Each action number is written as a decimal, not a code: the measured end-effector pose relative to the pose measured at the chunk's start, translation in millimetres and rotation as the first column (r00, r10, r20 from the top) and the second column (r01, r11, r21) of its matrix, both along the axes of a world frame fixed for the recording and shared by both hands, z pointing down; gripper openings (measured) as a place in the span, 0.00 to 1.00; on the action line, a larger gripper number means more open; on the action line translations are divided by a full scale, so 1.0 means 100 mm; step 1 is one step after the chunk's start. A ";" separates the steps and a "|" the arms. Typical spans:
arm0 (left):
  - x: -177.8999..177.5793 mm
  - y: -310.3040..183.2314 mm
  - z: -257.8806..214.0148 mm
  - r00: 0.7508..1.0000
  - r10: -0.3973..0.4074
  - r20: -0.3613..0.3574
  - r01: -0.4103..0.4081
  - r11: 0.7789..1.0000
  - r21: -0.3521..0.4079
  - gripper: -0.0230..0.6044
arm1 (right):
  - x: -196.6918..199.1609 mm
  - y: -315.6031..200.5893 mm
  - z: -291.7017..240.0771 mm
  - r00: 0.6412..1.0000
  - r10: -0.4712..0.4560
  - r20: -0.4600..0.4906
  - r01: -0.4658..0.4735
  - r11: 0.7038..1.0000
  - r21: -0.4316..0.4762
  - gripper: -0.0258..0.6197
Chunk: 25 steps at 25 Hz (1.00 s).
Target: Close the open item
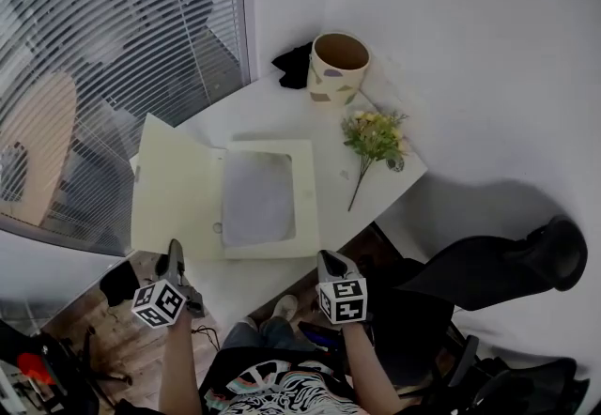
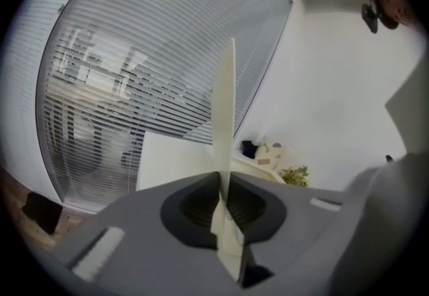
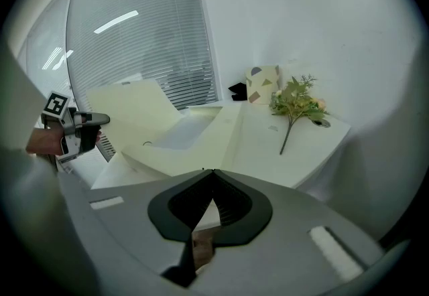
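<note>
Open folder (image 1: 302, 180), left gripper (image 1: 175, 252) clamped on its raised cover (image 1: 177, 188)
It lies at the desk's (image 1: 282, 108) near edge; right gripper (image 1: 325, 259) closed, empty.

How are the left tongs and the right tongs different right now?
The left tongs are shut on the edge of the folder's open cover; the right tongs are shut with nothing between them. The left tongs sit at the cover's near edge; the right tongs hover by the near corner of the folder's other half, not gripping it. Both are closed, and each carries a marker cube.
</note>
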State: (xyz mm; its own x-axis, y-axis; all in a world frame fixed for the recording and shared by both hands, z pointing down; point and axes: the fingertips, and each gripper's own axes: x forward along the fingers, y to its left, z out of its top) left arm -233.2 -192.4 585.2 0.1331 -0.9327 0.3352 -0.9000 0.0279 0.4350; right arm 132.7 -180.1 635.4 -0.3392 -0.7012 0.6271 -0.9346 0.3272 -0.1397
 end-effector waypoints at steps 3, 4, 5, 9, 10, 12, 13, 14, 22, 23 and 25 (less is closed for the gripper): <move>0.11 -0.02 -0.08 0.999 0.037 0.029 -0.038 0.999 0.010 0.15 | -0.01 -0.01 0.01 0.999 -0.024 -0.034 0.023 1.000 -0.010 0.04; 0.14 -0.02 -0.10 0.998 0.049 0.039 -0.050 0.999 0.013 0.15 | -0.01 0.00 0.01 0.999 -0.029 -0.041 0.028 1.000 -0.013 0.04; 0.17 -0.02 -0.12 0.997 0.061 0.049 -0.062 0.998 0.017 0.15 | -0.01 0.00 0.00 0.999 -0.032 -0.042 0.031 0.999 -0.017 0.04; 0.26 -0.04 -0.18 0.991 0.105 0.077 -0.108 0.994 0.029 0.15 | -0.02 0.00 0.00 0.998 -0.038 -0.040 0.037 0.999 -0.021 0.04; 0.27 -0.04 -0.19 0.990 0.114 0.082 -0.117 0.993 0.031 0.15 | -0.02 0.00 0.00 0.998 -0.039 -0.043 0.038 0.999 -0.021 0.04; 0.30 -0.05 -0.20 0.988 0.126 0.090 -0.129 0.991 0.033 0.15 | -0.02 0.00 0.00 0.998 -0.039 -0.045 0.038 0.999 -0.021 0.04; 0.32 -0.06 -0.21 0.987 0.131 0.094 -0.135 0.990 0.034 0.15 | -0.02 0.00 0.00 0.998 -0.038 -0.045 0.037 0.999 -0.020 0.04; 0.33 -0.07 -0.22 0.986 0.137 0.099 -0.141 0.989 0.035 0.15 | -0.02 0.00 0.00 0.998 -0.037 -0.045 0.037 0.999 -0.019 0.04; 0.48 -0.12 -0.28 0.968 0.199 0.155 -0.206 0.978 0.033 0.16 | -0.03 -0.02 0.01 0.997 -0.043 -0.058 0.041 0.999 -0.028 0.04; 0.50 -0.13 -0.28 0.965 0.207 0.164 -0.216 0.976 0.035 0.16 | -0.03 -0.02 0.01 0.997 -0.041 -0.059 0.039 0.999 -0.027 0.04; 0.55 -0.12 -0.30 0.958 0.223 0.179 -0.233 0.972 0.037 0.16 | -0.03 -0.02 0.01 0.997 -0.039 -0.061 0.037 0.999 -0.026 0.04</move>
